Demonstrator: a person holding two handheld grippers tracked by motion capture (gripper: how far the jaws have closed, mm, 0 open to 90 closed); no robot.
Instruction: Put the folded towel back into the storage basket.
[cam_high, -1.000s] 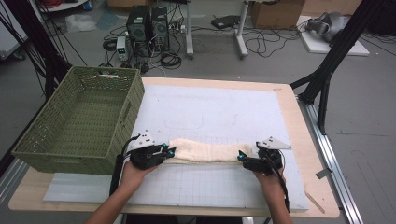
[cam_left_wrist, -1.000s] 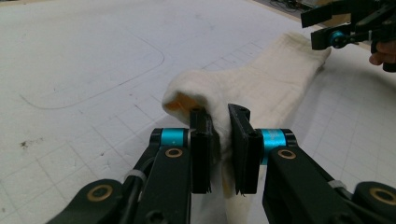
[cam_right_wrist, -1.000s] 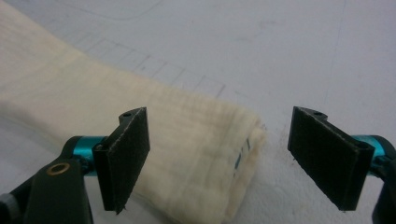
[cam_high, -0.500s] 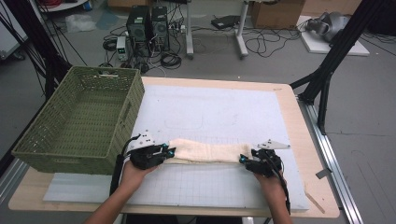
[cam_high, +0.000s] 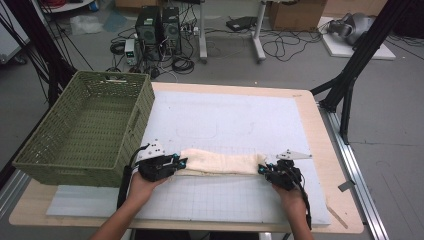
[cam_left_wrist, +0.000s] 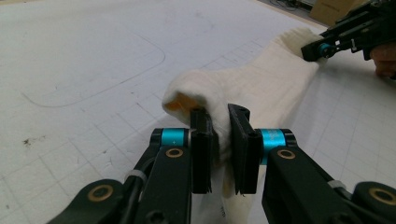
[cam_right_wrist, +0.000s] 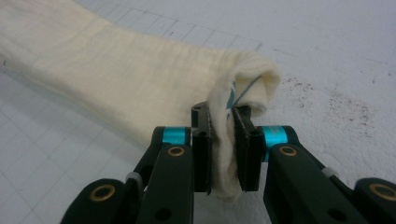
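Observation:
A cream cloth (cam_high: 220, 162) lies folded into a long strip across the near part of the white gridded mat (cam_high: 225, 125). My left gripper (cam_high: 181, 162) is shut on the cloth's left end; in the left gripper view the cloth (cam_left_wrist: 261, 88) is bunched between the jaws of the left gripper (cam_left_wrist: 219, 140). My right gripper (cam_high: 262, 169) is shut on the right end. In the right gripper view the right gripper (cam_right_wrist: 222, 140) pinches a folded corner of the cloth (cam_right_wrist: 116, 70), with a blue thread showing in the fold. The right gripper (cam_left_wrist: 322, 49) also appears far off in the left gripper view.
A green woven basket (cam_high: 85, 130) stands at the table's left side, close to my left hand. The table's wooden edge (cam_high: 340, 150) runs along the right. Computers and cables lie on the floor beyond the table.
The right gripper has shifted slightly right, pulling the cloth strip a little longer. The left gripper has stayed put.

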